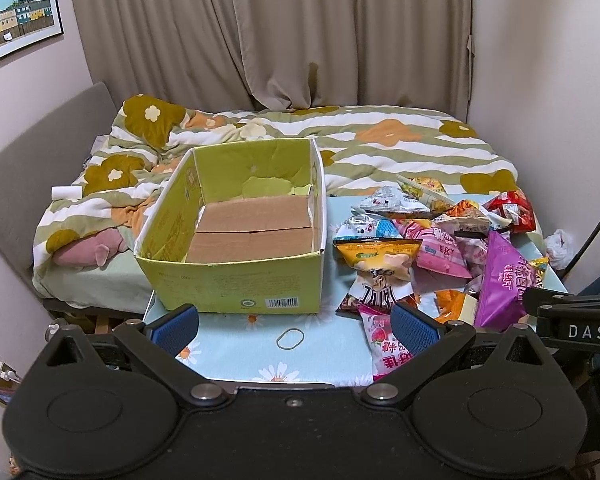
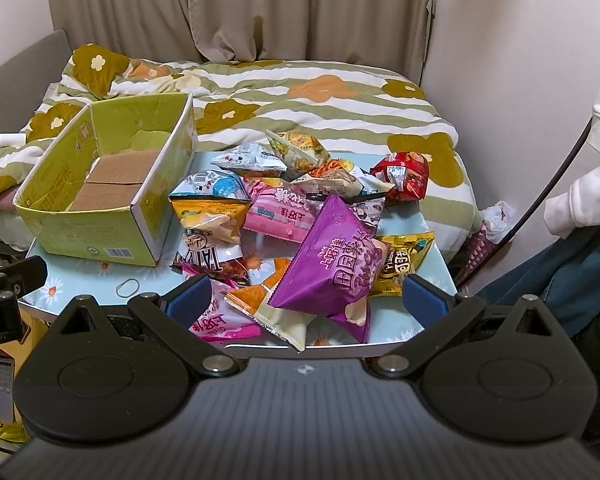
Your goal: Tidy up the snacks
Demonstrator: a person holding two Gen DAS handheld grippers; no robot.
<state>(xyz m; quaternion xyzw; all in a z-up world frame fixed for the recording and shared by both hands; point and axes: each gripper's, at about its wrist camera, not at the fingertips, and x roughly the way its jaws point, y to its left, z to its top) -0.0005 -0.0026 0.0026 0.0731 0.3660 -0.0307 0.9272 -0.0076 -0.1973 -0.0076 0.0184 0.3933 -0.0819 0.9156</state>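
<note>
Left gripper: fingers spread wide, nothing between, hovering over near edge of counter w/ daisy-print cloth. Right gripper: also spread wide, empty, poised above near side of snack pile. Rubber band: loose on cloth, just in front of box, between left gripper's blue pads. Pink strawberry pkt: nearest item of pile, at counter's near edge, beside left gripper's right pad. Purple bag: large, tilted, atop pile, near right gripper. Orange pkt and pale pkt: under purple bag's near-left corner, the pale one overhanging the edge. Gold/black pkt: right of purple bag, flat on counter. Yellow bag: mid-pile left side, close to box's right wall, lying over a dark "TATA"-type pkt. Pink pkt: centre of pile. Cardboard box: yellow-green, open top, no snacks inside, brown flaps at bottom; sits on counter's left half, pile just to its right. White/blue pkts, red bag: far side of pile. Bed w/ flower-striped quilt: beyond counter. Curtains: behind bed. Framed picture: wall, far left.
</note>
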